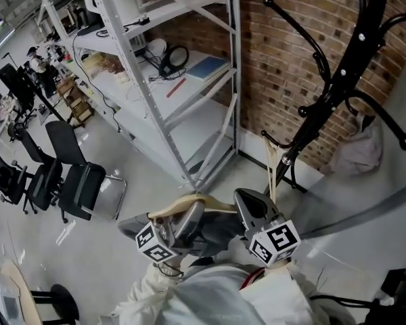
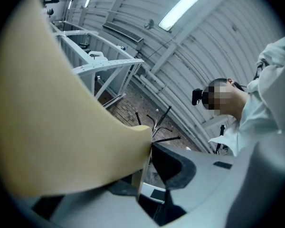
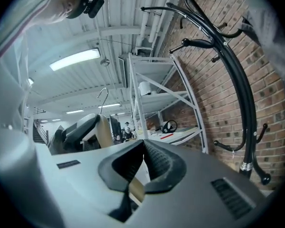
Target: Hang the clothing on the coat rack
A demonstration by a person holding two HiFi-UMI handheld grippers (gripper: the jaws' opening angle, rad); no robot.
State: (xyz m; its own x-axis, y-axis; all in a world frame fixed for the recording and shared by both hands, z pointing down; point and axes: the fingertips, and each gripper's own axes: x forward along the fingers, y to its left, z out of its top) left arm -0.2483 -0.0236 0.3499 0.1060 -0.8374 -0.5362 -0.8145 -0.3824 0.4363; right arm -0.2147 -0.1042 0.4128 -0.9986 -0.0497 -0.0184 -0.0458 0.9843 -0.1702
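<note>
My left gripper [image 1: 189, 212] and right gripper [image 1: 247, 202] sit side by side low in front of me, with the hanger [image 1: 183, 200] running between them, caught in both. Ahead to my right the coat rack [image 1: 338, 80] stands before the brick wall [image 1: 284, 53], a bundle [image 1: 358, 151] hanging at its right side. Left of the rack stands the shelving [image 1: 189, 87]; the office chairs [image 1: 71, 178] are far left

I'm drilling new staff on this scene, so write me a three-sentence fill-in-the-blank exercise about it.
The left gripper and the right gripper both grip a wooden ____. The coat rack is ____ in colour. The wall behind it is built of ____.
Missing words: hanger, black, brick.
</note>
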